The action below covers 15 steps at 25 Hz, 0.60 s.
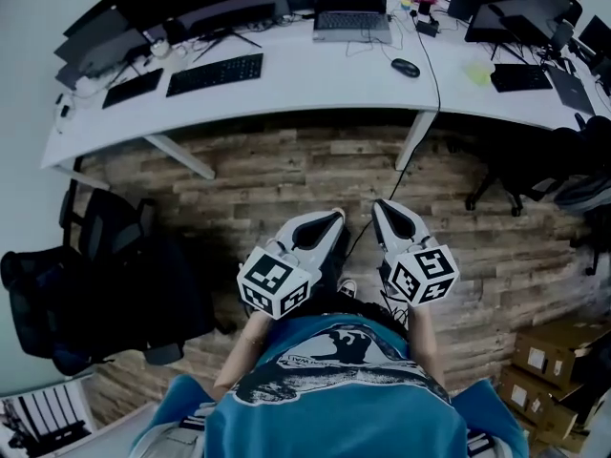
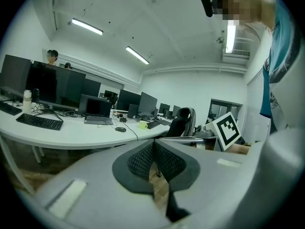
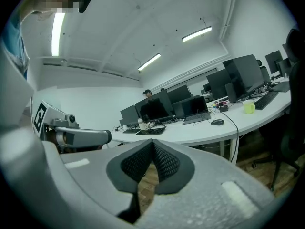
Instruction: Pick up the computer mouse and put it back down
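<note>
The black computer mouse [image 1: 405, 67] lies on the long white desk [image 1: 315, 84], right of the laptop; it also shows as the small dark mouse [image 2: 120, 129] in the left gripper view and the mouse [image 3: 217, 122] in the right gripper view. Both grippers hang close to my body over the wooden floor, well short of the desk. My left gripper [image 1: 336, 217] has its jaws together with nothing between them, and its tips [image 2: 153, 144] meet. My right gripper [image 1: 379, 204] is likewise shut and empty [image 3: 152, 144].
On the desk are a laptop [image 1: 351, 17], a black keyboard [image 1: 215, 73], several monitors and a yellow mug [image 1: 479, 72]. A cable [image 1: 434, 93] drops from the desk to the floor. Black office chairs stand at left [image 1: 105, 284] and right [image 1: 535, 165]. Cardboard boxes [image 1: 558, 361] sit at lower right.
</note>
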Available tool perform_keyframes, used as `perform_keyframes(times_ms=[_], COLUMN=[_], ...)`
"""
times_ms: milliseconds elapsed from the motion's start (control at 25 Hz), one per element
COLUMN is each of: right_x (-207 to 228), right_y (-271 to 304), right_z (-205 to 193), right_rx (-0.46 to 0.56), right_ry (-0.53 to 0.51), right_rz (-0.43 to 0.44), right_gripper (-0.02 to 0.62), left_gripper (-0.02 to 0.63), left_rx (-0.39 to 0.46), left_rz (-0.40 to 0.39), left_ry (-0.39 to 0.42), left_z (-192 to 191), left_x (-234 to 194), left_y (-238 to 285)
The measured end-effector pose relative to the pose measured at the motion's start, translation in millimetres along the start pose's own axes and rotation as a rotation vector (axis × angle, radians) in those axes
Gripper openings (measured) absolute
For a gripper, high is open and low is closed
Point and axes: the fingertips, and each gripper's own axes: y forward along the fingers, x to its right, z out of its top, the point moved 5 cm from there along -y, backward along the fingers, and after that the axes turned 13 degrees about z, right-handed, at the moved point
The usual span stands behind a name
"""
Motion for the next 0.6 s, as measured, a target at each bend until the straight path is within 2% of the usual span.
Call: perform_keyframes(times_ms=[320, 600], right_x=[51, 110], right_y=[30, 83], right_z=[17, 52], right_rx=[-0.037, -0.059], right_ry=[-0.002, -0.004], right_rz=[-0.058, -0.107], right_gripper=[0.002, 0.002], left_gripper=[0.012, 0.012], left_rx=[0.003, 0.005], left_rz=[-0.029, -0.064], left_ry=[-0.034, -0.039], left_z=[13, 47], left_x=[-41, -98], left_y=[62, 131])
